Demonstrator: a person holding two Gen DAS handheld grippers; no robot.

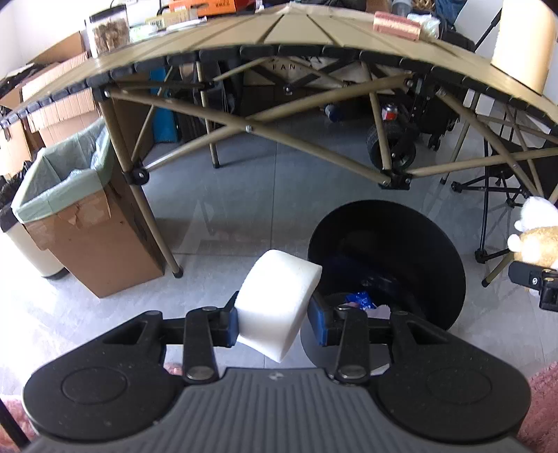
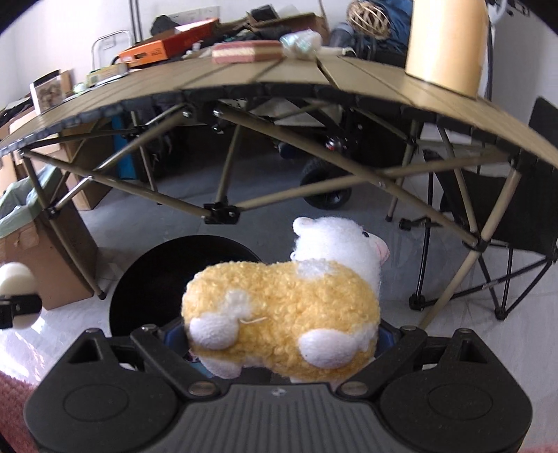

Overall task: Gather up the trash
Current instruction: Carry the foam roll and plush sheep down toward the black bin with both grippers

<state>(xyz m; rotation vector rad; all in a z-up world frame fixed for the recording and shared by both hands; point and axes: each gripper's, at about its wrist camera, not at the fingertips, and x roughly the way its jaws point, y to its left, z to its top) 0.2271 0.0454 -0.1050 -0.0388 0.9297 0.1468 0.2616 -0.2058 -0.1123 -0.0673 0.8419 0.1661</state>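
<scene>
2 grippers: both hang above the grey floor, in front of a folding worktop (image 1: 279, 31).
Left gripper (image 1: 273, 322): its blue-padded jaws are clenched on a white foam block (image 1: 277, 306), which sits tilted between them.
Foam block, place: in the air at the near left rim of the black bin (image 1: 436, 251), partly over its opening.
Right gripper (image 2: 282, 343): its jaws grasp a yellow and white plush sheep (image 2: 282, 310) by the body, head pointing to the far right.
Plush sheep, place: held over the near right edge of the black bin, whose opening shows to its left in the right wrist view.
Black bin: round, standing on the floor; a blue wrapper (image 1: 361, 300) lies inside it.
Cardboard box (image 1: 87, 240): on the floor to the left, lined with a pale green bag, beside a worktop leg.
Worktop: carries a pink bundle (image 1: 396, 24), a tan cylinder (image 1: 523, 45), a clear jar (image 1: 106, 29) and an orange box (image 2: 167, 47) at the far side.
</scene>
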